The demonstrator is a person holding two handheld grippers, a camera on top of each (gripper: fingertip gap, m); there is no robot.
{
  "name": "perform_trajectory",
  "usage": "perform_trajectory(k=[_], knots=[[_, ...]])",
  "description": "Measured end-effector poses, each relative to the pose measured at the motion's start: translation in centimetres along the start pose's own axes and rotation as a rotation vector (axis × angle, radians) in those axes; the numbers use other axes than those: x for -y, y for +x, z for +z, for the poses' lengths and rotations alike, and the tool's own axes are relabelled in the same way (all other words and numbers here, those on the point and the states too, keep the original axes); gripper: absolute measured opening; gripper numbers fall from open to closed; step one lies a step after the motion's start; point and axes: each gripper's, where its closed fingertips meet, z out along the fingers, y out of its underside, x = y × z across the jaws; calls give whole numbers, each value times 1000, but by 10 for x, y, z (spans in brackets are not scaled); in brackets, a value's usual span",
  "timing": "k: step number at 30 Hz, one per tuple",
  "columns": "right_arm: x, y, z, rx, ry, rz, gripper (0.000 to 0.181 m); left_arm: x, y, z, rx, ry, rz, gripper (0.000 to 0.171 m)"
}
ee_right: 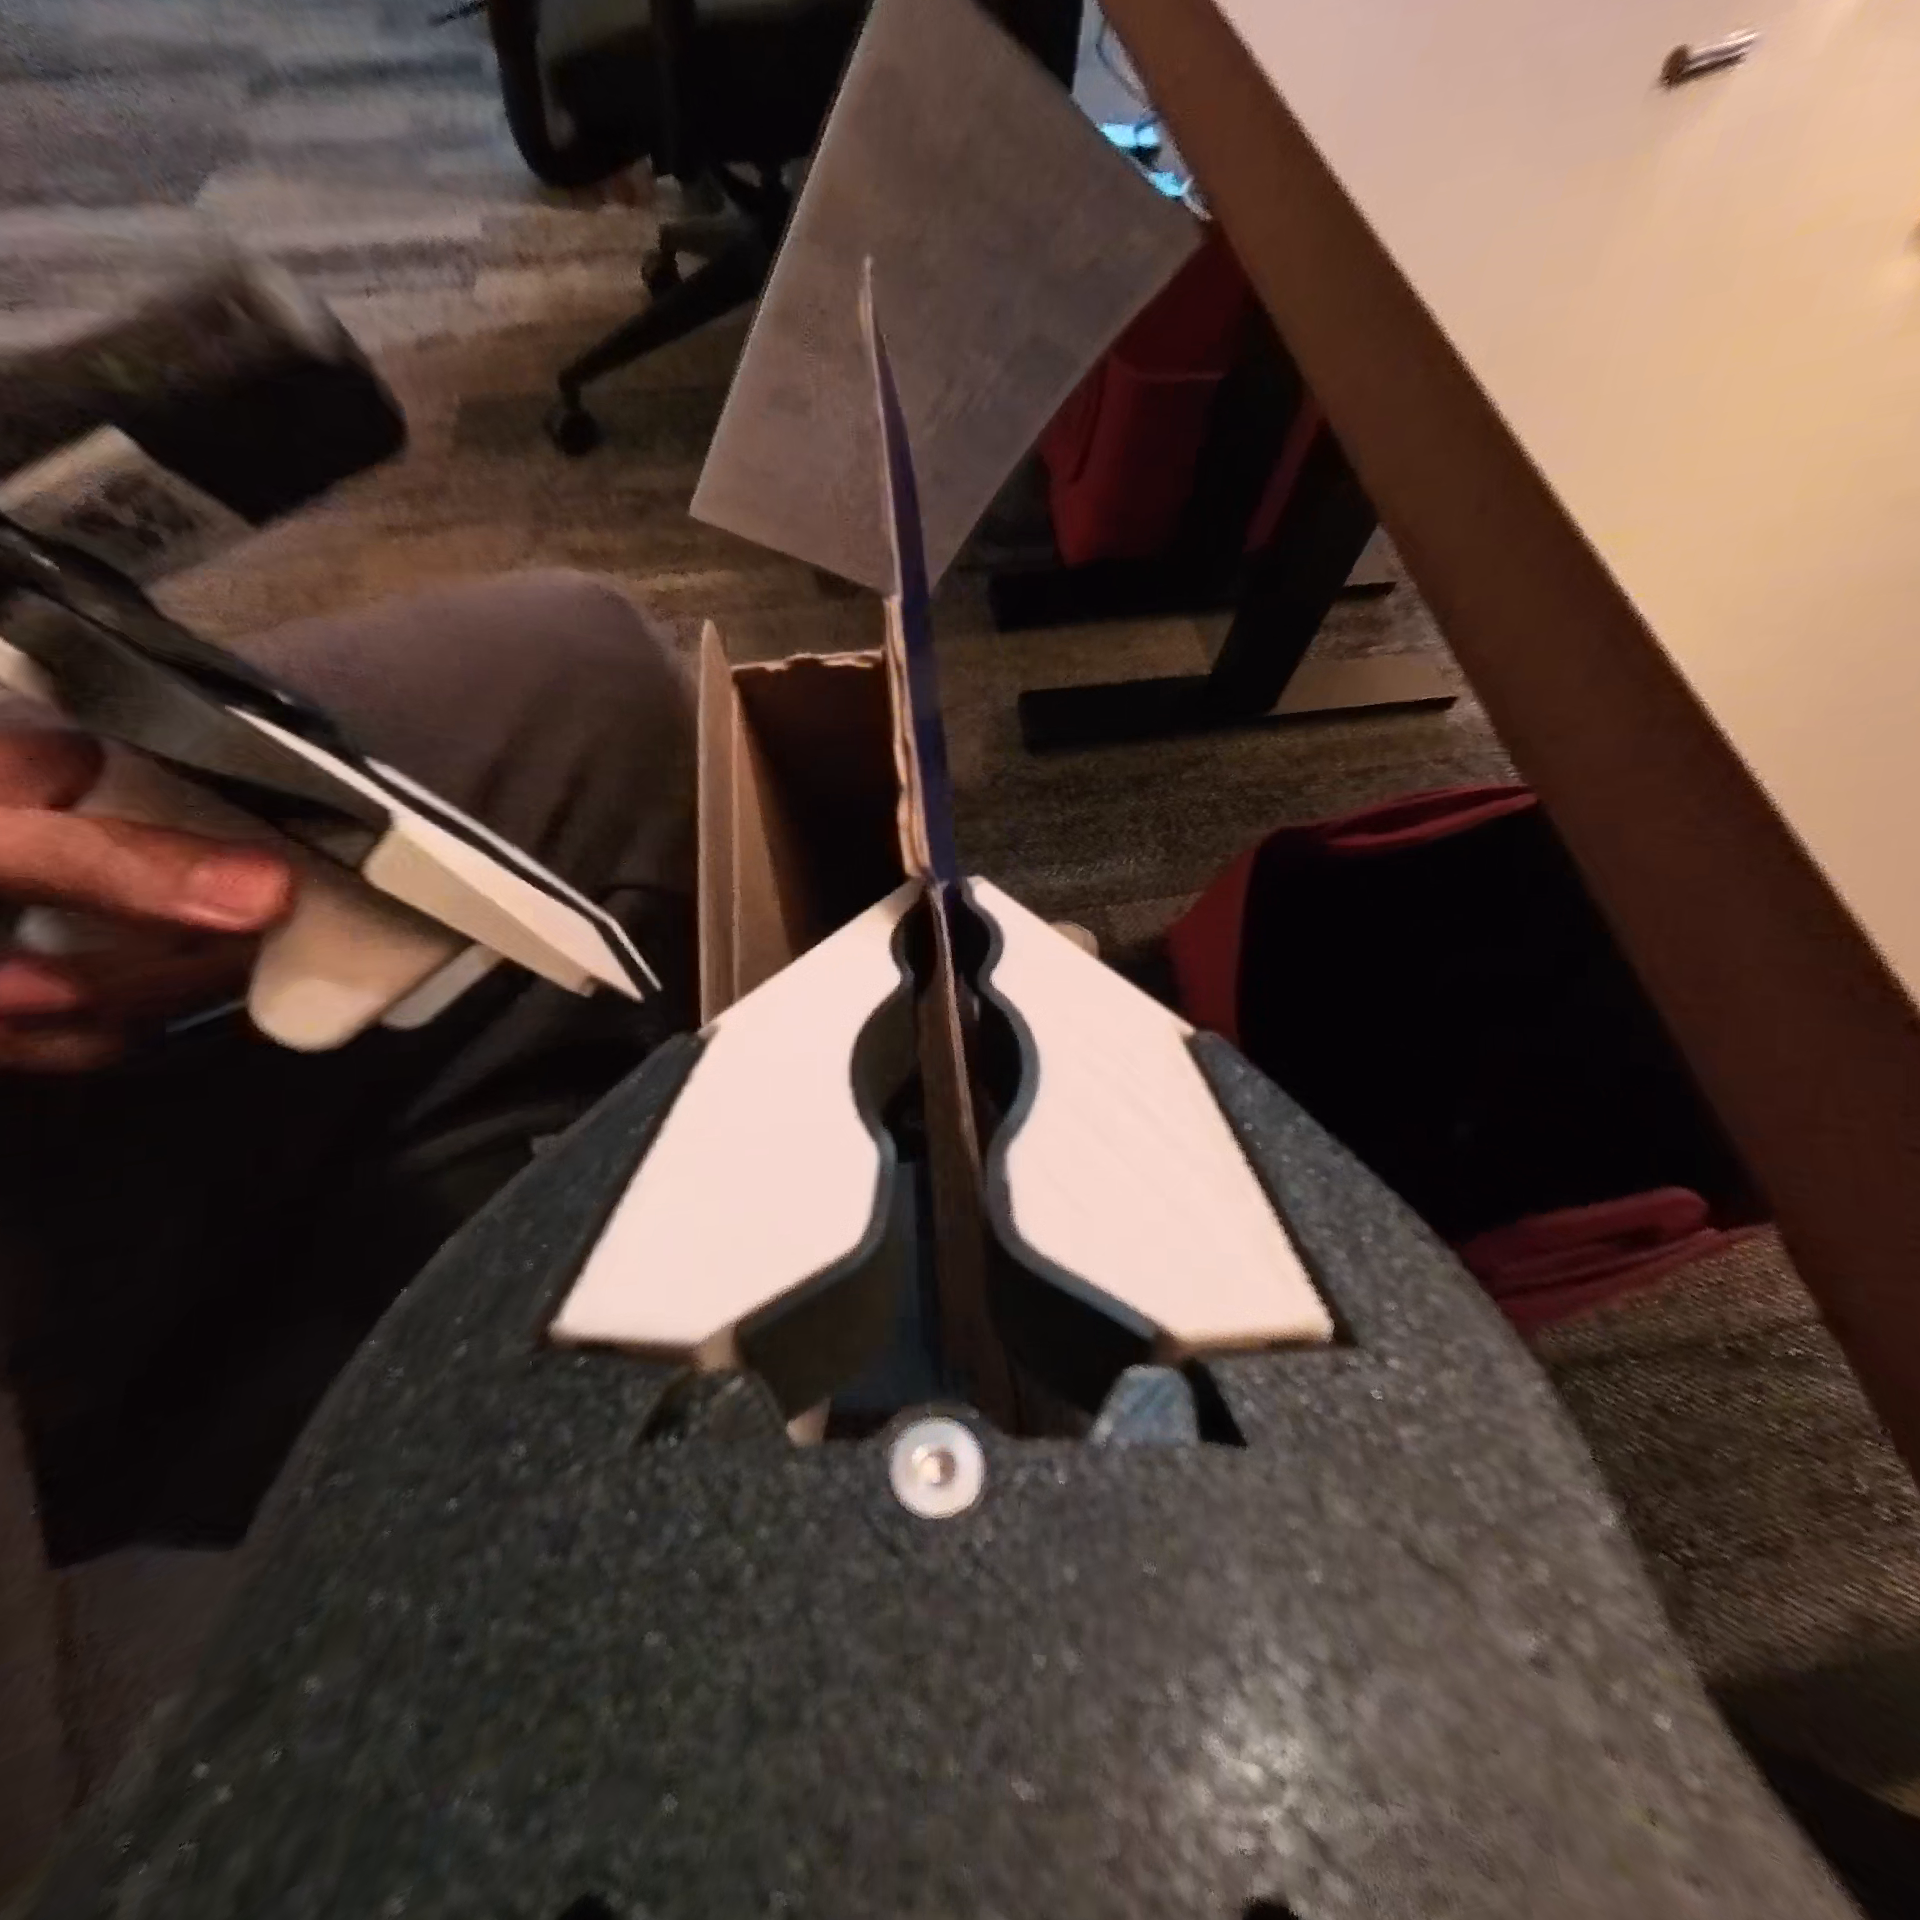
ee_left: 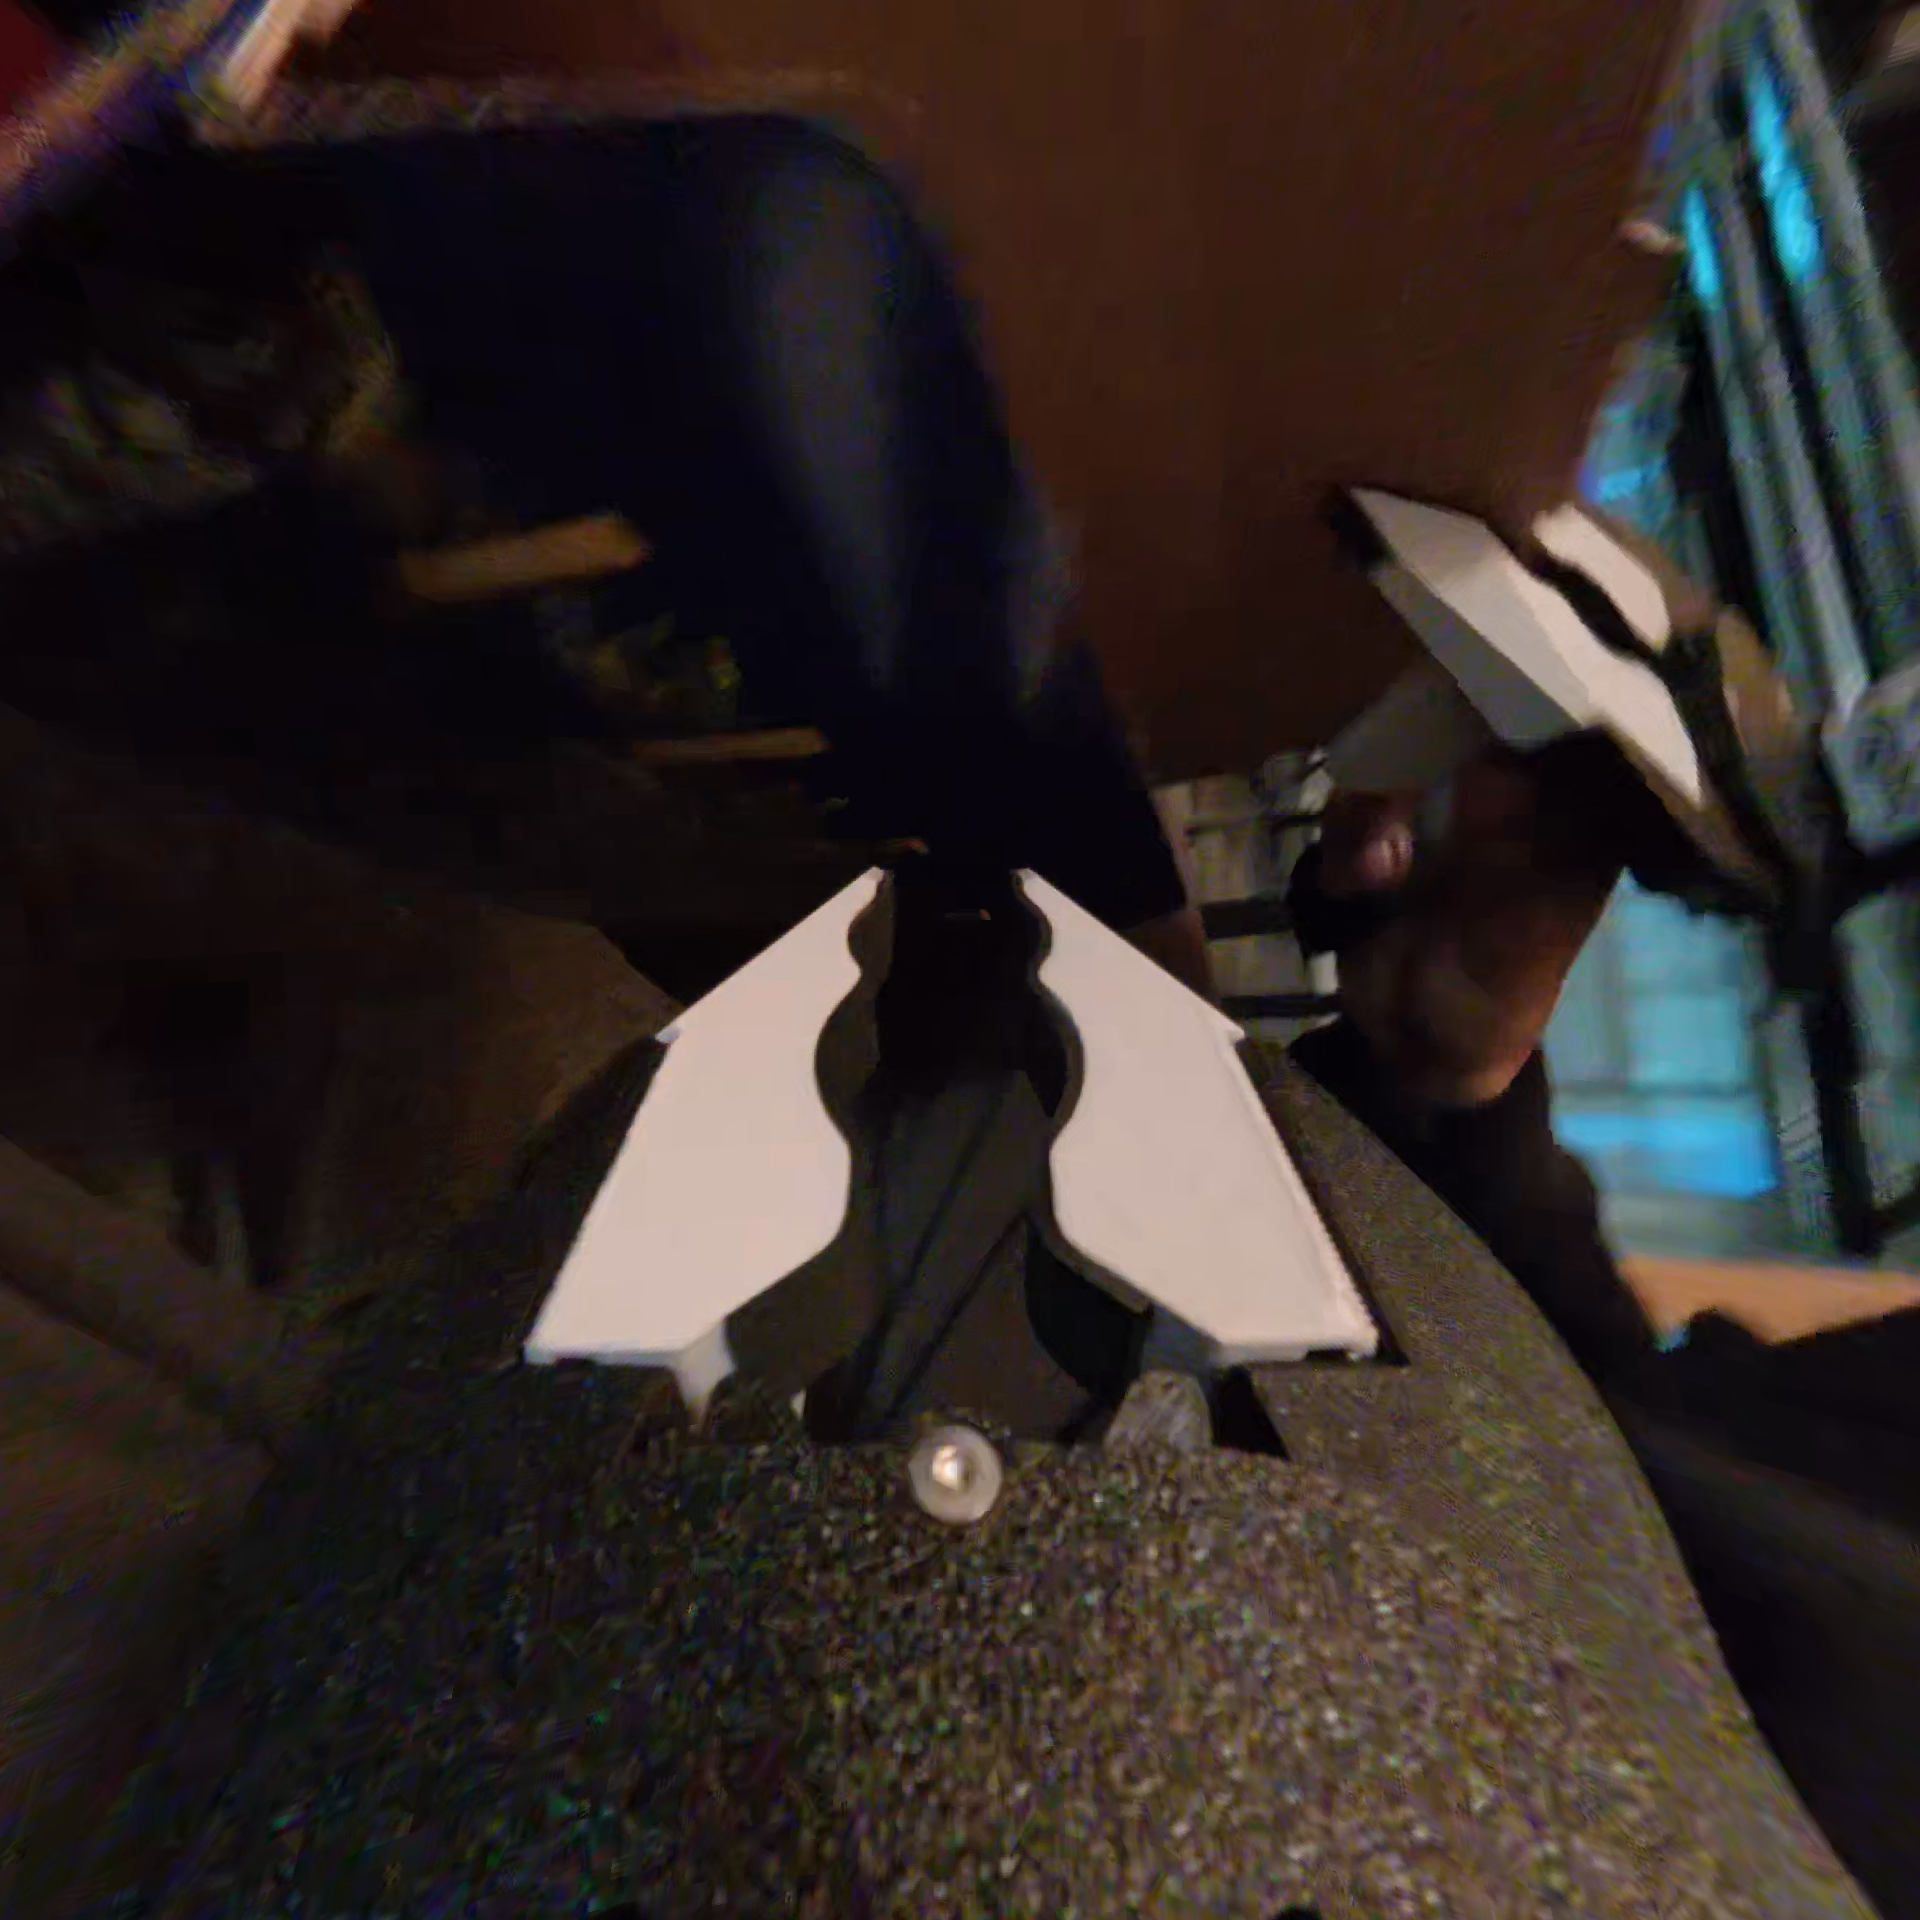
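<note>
Left wrist view, own gripper: the left gripper (ee_left: 951, 883) has its white fingers (ee_left: 727, 1143) narrowly parted at the tips, with only darkness in the gap; nothing is seen pinched there.
Left wrist view, surroundings: dim and blurred. A dark rounded mass (ee_left: 665, 436) fills the middle, and what it is cannot be made out. Above hangs the brown underside of a table (ee_left: 1299, 312).
Left wrist view, other tool: the right gripper (ee_left: 1538, 644) shows at the right, held by a hand (ee_left: 1455, 904), partly cut by shadow.
Right wrist view, own gripper: the right gripper (ee_right: 940, 888) is pressed together on a thin cardboard flap (ee_right: 914, 727), seen edge-on, which runs back between the fingers.
Right wrist view, box: the flap seems to belong to an open brown cardboard box (ee_right: 790, 790) just beyond the tips; its lower part is hidden behind the gripper. A grey panel (ee_right: 935, 281) stands up behind it.
Right wrist view, other tool: the left gripper (ee_right: 623, 982) points in from the left, held by a hand (ee_right: 114, 883), tips near the box but apart from it. They look close together there.
Right wrist view, edges: the table's brown edge (ee_right: 1507, 623) slants across the right; a dark red bag (ee_right: 1382, 935) lies on the carpet below it.
</note>
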Motion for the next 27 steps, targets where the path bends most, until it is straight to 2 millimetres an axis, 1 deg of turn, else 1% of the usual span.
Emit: perform_trajectory(k=[1,2,3,5,8,10,11,13,15,17,18,19,21,22,24,25,26,27], knots=[[0,5,3,-12,8,3,1,2,-9,6,-8,-1,-107,19],[-1,10,7,-24,0,5,1,3,-16,13,-27,-14,-199,12],[-2,15,10,-34,-16,-3,1,5,-24,20,-36,-33,-276,1],[-2,18,13,-47,-30,-42,0,14,-35,33,-74,-31,-423,0],[-7,26,21,-81,-74,-133,1,21,-45,58,-110,-72,-526,0],[-6,29,25,-76,-64,-181,1,24,-49,74,-111,-93,-544,0],[-4,25,24,-68,-50,-251,1,26,-48,82,-125,-100,-545,0],[2,19,25,-106,-42,-484,1,31,-43,99,-177,-117,-526,0],[2,17,33,-142,-60,-617,2,46,-42,119,-199,-143,-510,0],[2,32,39,-236,-64,-713,1,66,-47,143,-204,-169,-448,0],[1,43,41,-278,-62,-736,1,77,-52,156,-199,-169,-399,0],[-1,55,45,-302,-53,-722,2,88,-58,167,-193,-160,-366,0],[-17,80,59,-296,-52,-629,6,105,-75,189,-170,-129,-371,0],[-31,94,68,-294,-74,-588,7,109,-86,199,-160,-116,-388,0],[-58,114,86,-298,-186,-552,14,111,-111,215,-124,-91,-451,0],[-67,124,90,-335,-256,-526,18,111,-119,219,-139,-83,-487,0],[-74,126,95,-335,-300,-505,26,111,-122,221,-175,-82,-526,0],[-78,122,99,-309,-314,-498,32,110,-124,221,-189,-94,-564,0]])
